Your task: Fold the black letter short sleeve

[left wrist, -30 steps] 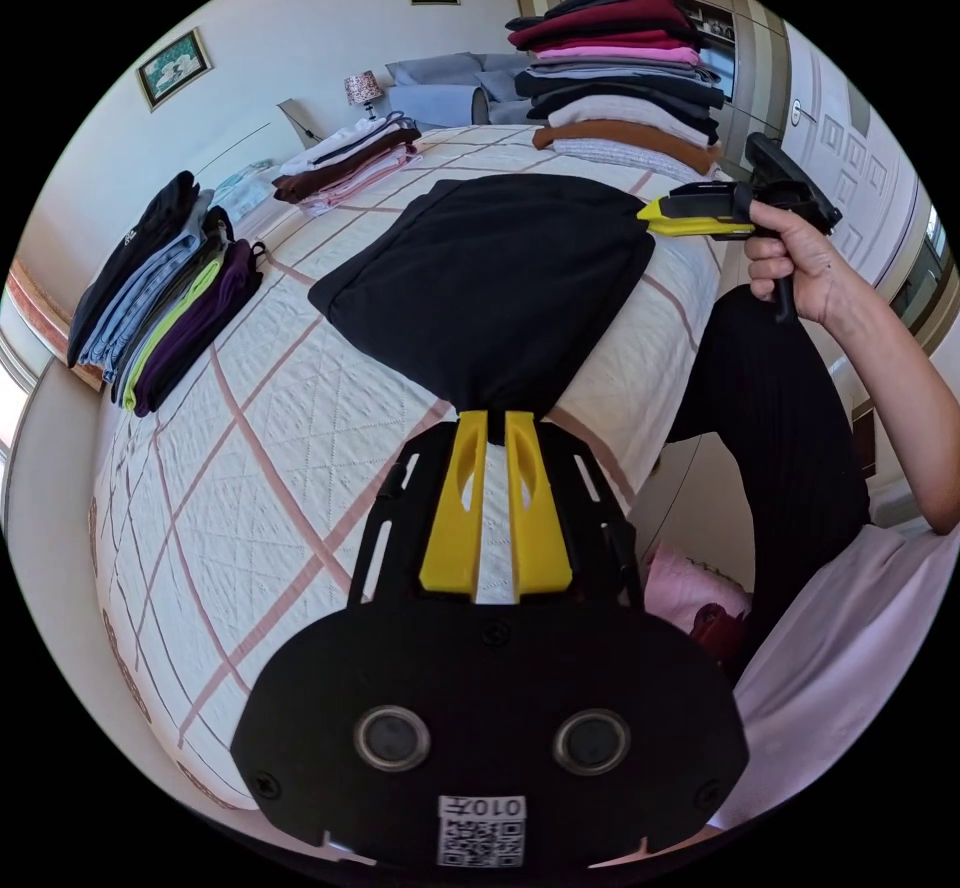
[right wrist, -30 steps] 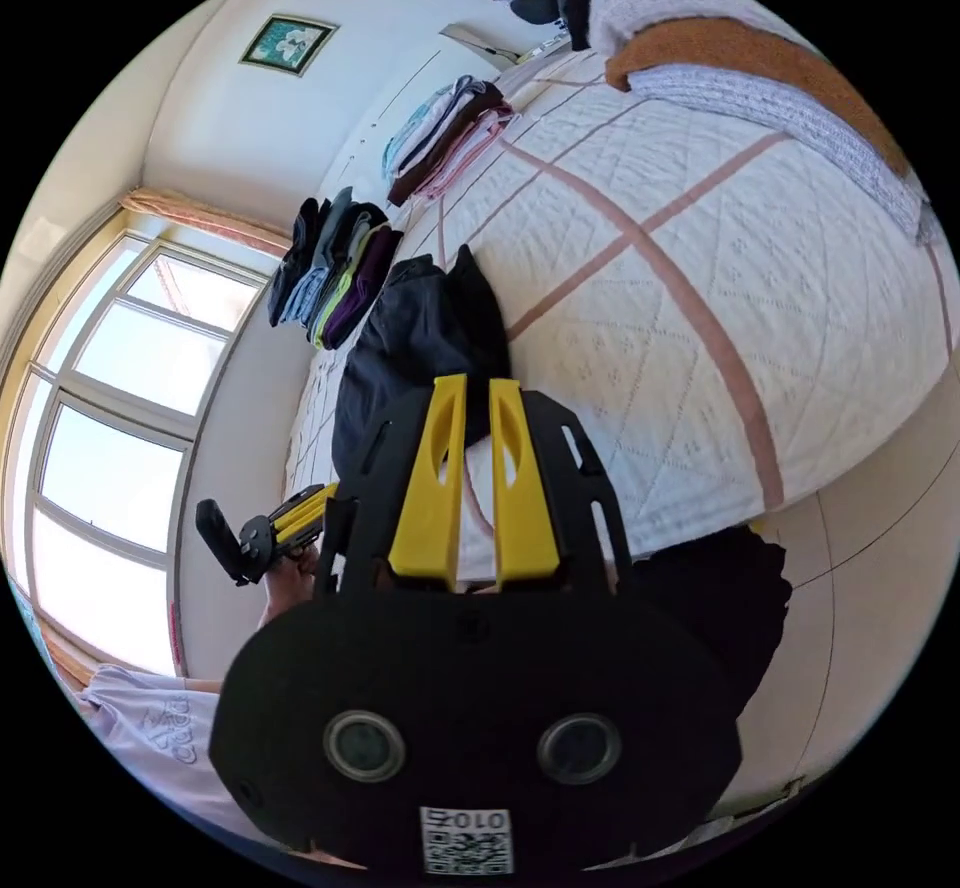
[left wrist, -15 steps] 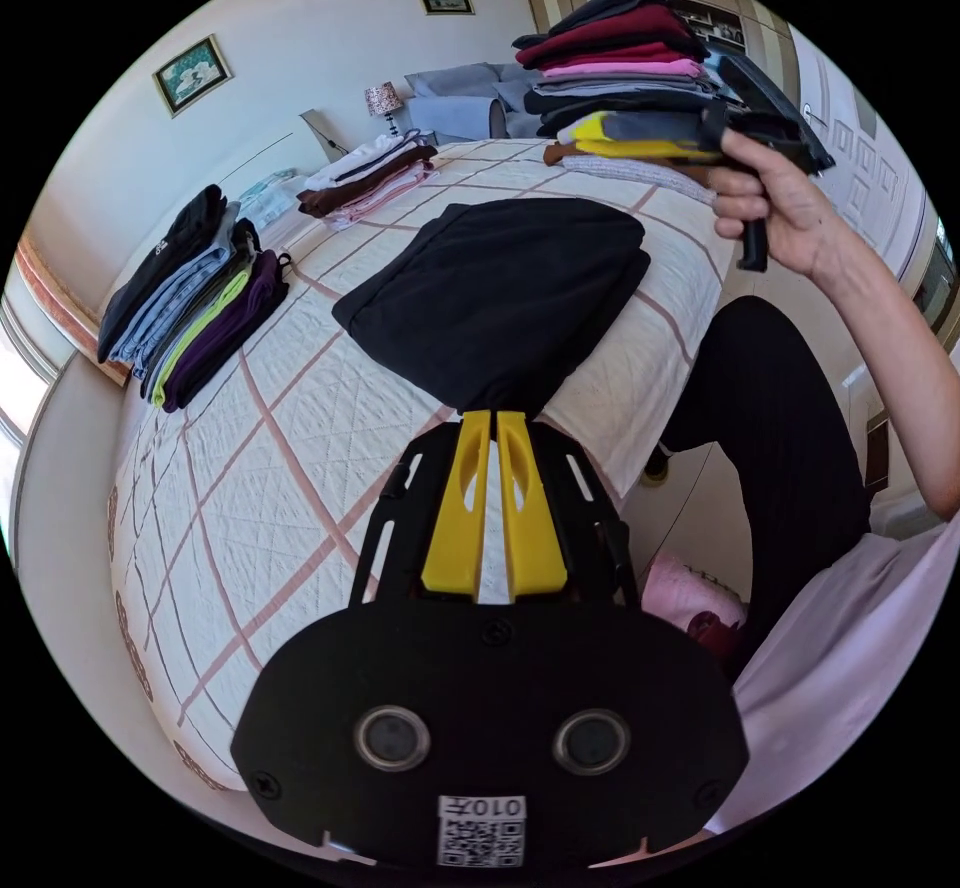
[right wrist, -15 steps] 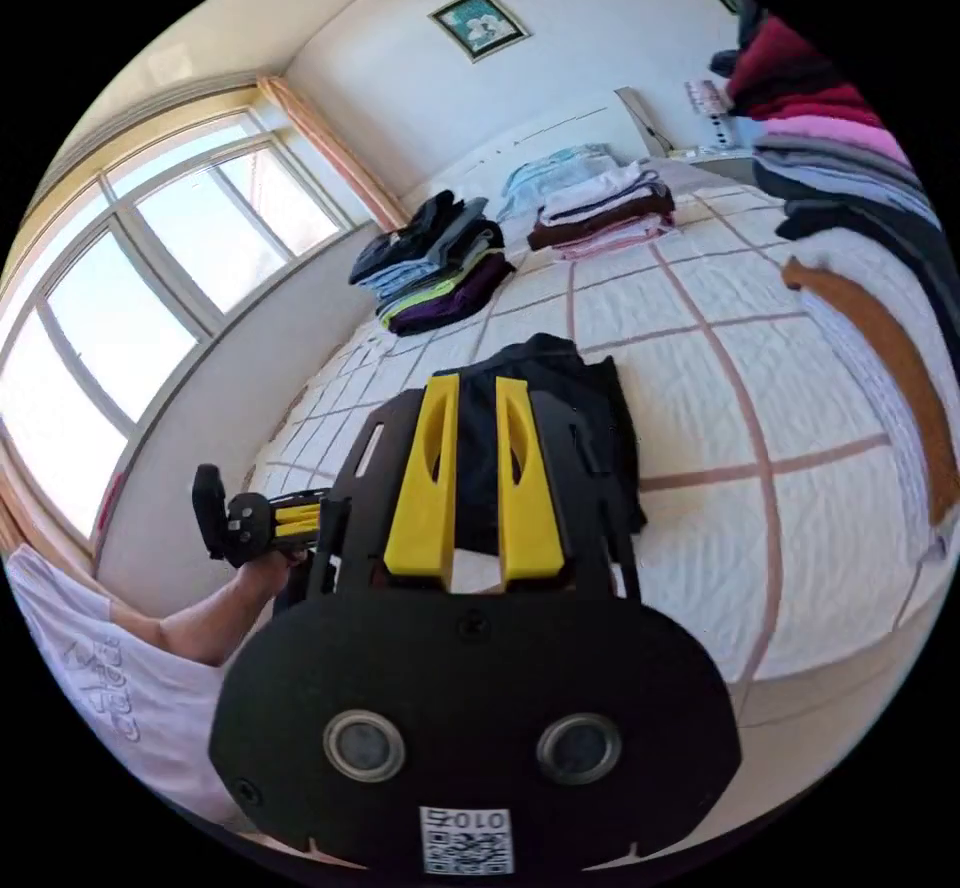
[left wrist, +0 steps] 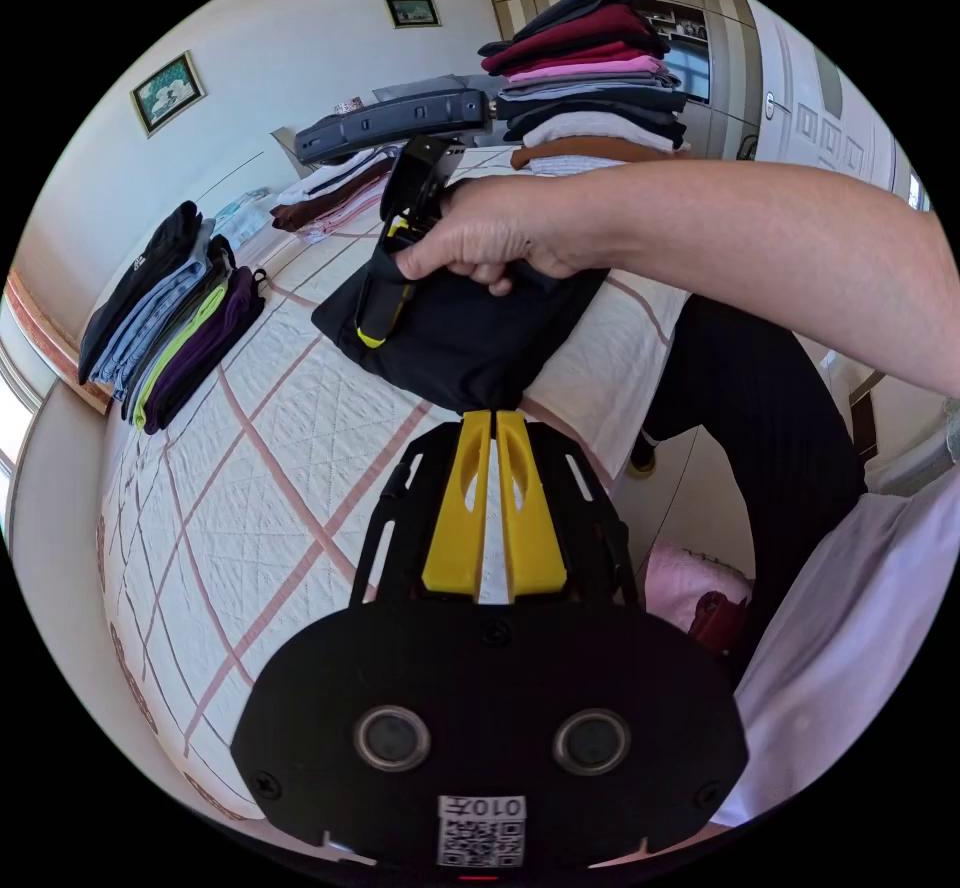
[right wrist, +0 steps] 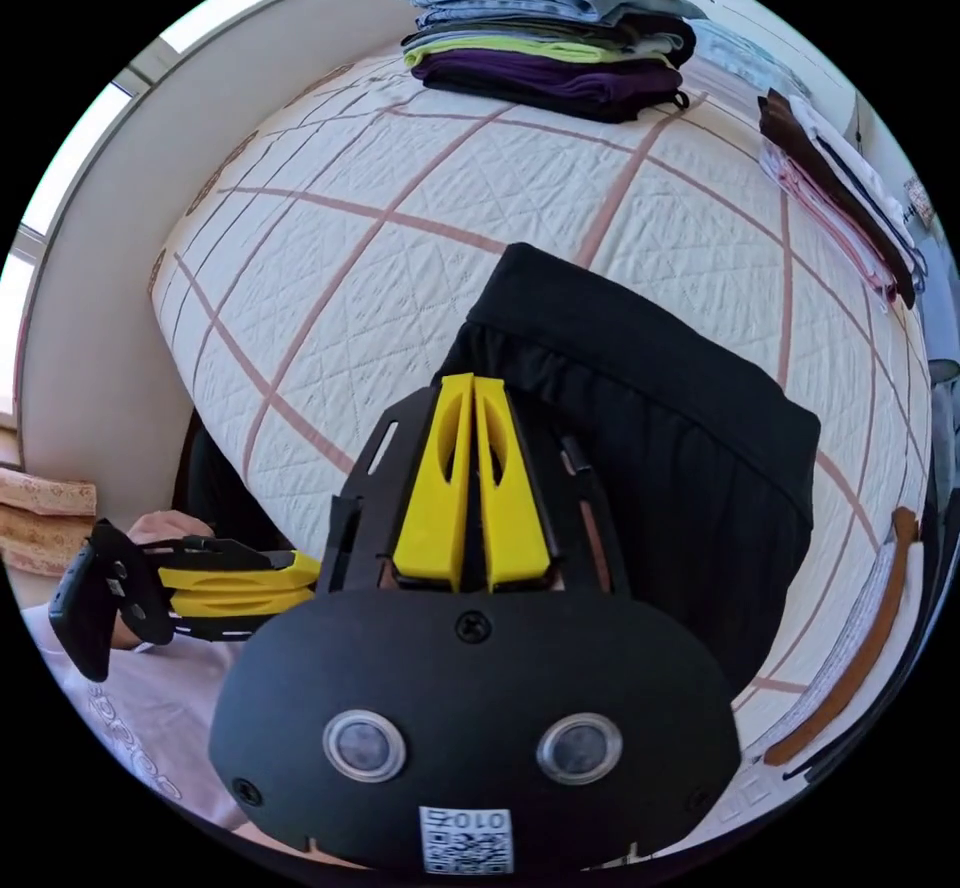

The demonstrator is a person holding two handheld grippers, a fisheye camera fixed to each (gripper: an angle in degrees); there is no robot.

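Since a moment ago we have swung our right gripper (right wrist: 474, 383) across onto the folded black shirt (right wrist: 660, 448) on the quilted bed (right wrist: 400, 228), jaws clenched on its fabric; left gripper (left wrist: 490, 418) pinches its near corner.

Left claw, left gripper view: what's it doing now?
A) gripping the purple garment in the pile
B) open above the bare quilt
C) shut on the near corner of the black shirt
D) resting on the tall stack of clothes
C: in the left gripper view the left claw has its yellow jaws closed together on the near corner of the black shirt, which lies folded on the quilt.
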